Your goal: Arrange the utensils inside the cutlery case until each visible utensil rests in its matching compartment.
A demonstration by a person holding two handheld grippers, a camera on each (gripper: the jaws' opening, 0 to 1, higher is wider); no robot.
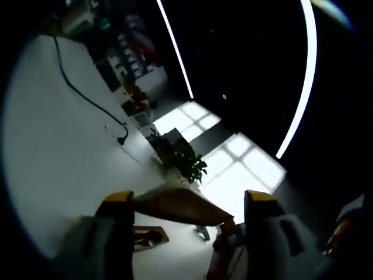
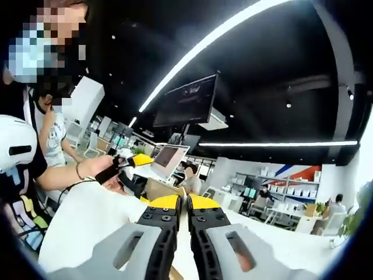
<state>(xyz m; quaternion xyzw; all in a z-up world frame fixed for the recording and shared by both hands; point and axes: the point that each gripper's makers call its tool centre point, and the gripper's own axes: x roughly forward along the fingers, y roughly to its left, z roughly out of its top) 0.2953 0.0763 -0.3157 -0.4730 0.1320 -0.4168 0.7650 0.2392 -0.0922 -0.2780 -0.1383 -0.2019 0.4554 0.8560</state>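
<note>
Left gripper (image 1: 189,213) gapes — right gripper (image 2: 181,205) pressed closed, empty.

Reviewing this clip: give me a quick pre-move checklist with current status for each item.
1. Left claw open: ok, jaws stand wide apart.
2. Left claw empty: ok, nothing between its jaws.
3. Right claw state: shut, yellow tips together.
4. Right claw holding a utensil: cannot tell, nothing visible between the tips.
5. Cutlery case located: not ok, both views point up at ceiling lights and room.
6. White table under the left claw: ok, with a black cable across it.
</note>
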